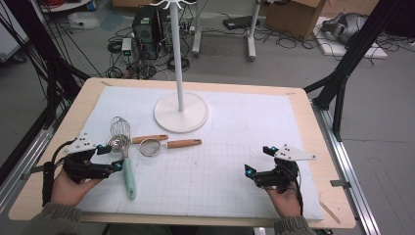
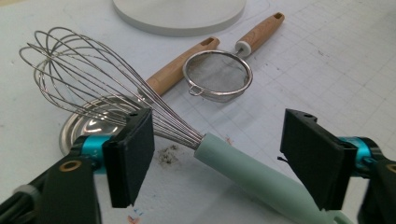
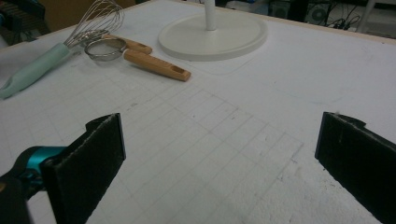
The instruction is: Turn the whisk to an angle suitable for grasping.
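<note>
Left tongs [image 1: 110,157] sit at the tabletop's [image 1: 303,122] left side w/ jaws spread wide, straddling the whisk [image 1: 125,156] — in the left gripper view the mint-green handle [image 2: 261,179] runs between the two black pads [image 2: 130,156] w/ clear gaps either side, so not gripped. Whisk lies flat on the white grid mat [image 1: 225,166], wire head pointing away from the person, handle toward the near edge. Its wires rest over a small steel ladle bowl [image 2: 88,126] w/ a wooden handle; just beside that lies a small mesh strainer [image 1: 149,146], also wood-handled. White round stand base [image 1: 181,111] w/ upright pole sits farther back, center. Right tongs [image 1: 258,161] are at the right side, well apart from the utensils — jaws wide, bare mat between them.
</note>
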